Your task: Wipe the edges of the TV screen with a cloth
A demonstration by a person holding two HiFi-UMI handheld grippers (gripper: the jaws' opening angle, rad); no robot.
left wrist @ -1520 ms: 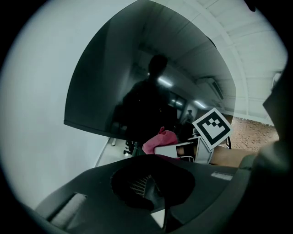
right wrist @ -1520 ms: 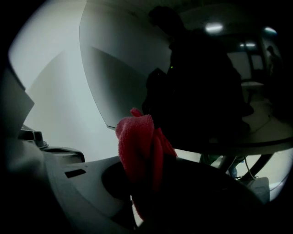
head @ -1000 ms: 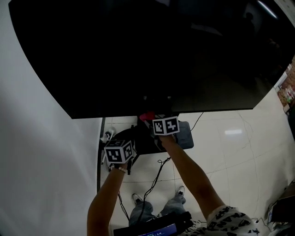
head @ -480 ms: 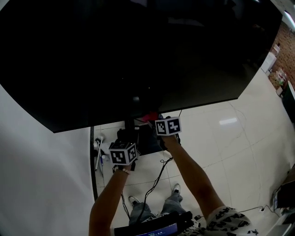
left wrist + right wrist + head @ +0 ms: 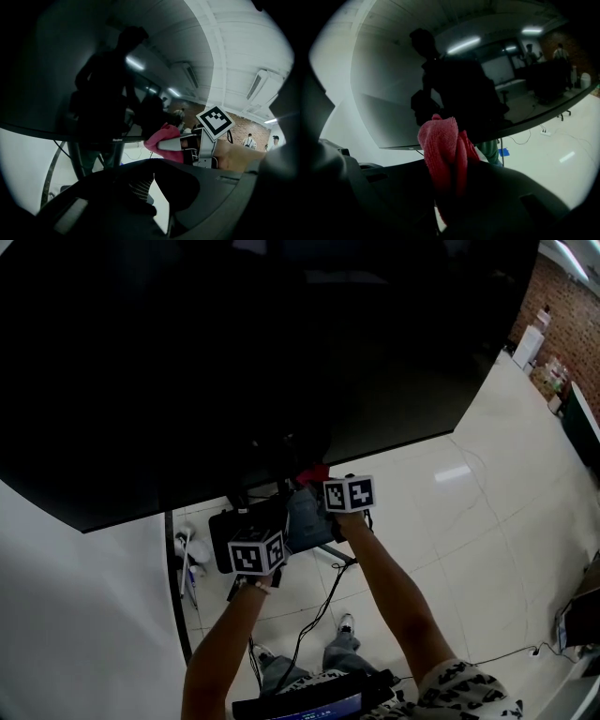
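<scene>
The black TV screen (image 5: 281,352) fills the top of the head view, and its lower edge slants up to the right. My right gripper (image 5: 323,480) is just below that edge, near the stand, and is shut on a red cloth (image 5: 313,473). In the right gripper view the cloth (image 5: 442,143) stands bunched up between the jaws in front of the screen's bottom edge (image 5: 405,148). My left gripper (image 5: 253,529) hangs lower and to the left, shut with nothing in it (image 5: 152,174). From there I see the cloth (image 5: 161,137) and the right gripper's marker cube (image 5: 214,123).
The TV's dark stand base (image 5: 234,532) sits on the pale tiled floor (image 5: 441,521) under the grippers, with black cables (image 5: 323,589) trailing from it. A white wall (image 5: 75,624) is on the left. The person's shoes (image 5: 345,624) are below.
The head view has swung, so the screen's lower edge now slants more steeply. Both grippers keep about the same places under it, and the right one still holds the cloth.
</scene>
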